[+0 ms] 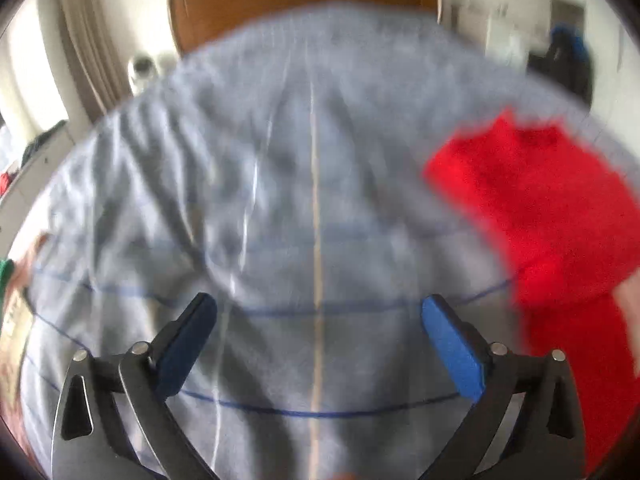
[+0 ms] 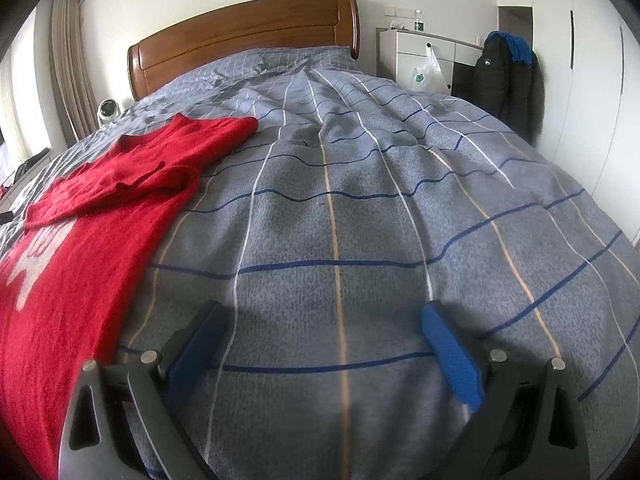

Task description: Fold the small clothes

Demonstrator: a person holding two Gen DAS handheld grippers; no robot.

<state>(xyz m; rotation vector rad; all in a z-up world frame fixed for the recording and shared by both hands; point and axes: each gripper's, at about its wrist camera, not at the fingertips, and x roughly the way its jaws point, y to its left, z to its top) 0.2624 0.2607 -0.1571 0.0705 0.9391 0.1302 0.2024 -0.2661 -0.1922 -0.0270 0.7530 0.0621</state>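
Lying flat on the bed's grey checked duvet (image 2: 360, 220) is a red sweater (image 2: 100, 208), spread out with a white pattern on its near part and one sleeve folded back across the chest. In the right wrist view it takes up the left side of the bed, running from near the pillows down to the lower left corner of the frame. Right tool (image 2: 322, 340) sits released, blue pads (image 2: 452, 356) wide apart, low over bare duvet just beside the sweater's edge, not touching it. Nothing between its fingers.

Left wrist view is motion-blurred. Left tool (image 1: 320, 336) also released, pads (image 1: 454, 348) spread wide, only duvet between them. Red sweater (image 1: 552, 220) shows at the right of that view, apart from the left tool; blur hides whether it lies flat there.

Background: wooden headboard (image 2: 248, 36) at the far end, beige curtain (image 2: 68, 64) on the left, white cabinet (image 2: 420, 52) with a plastic bag (image 2: 426, 72) hanging on it, dark jacket (image 2: 508, 80) at the right wall.
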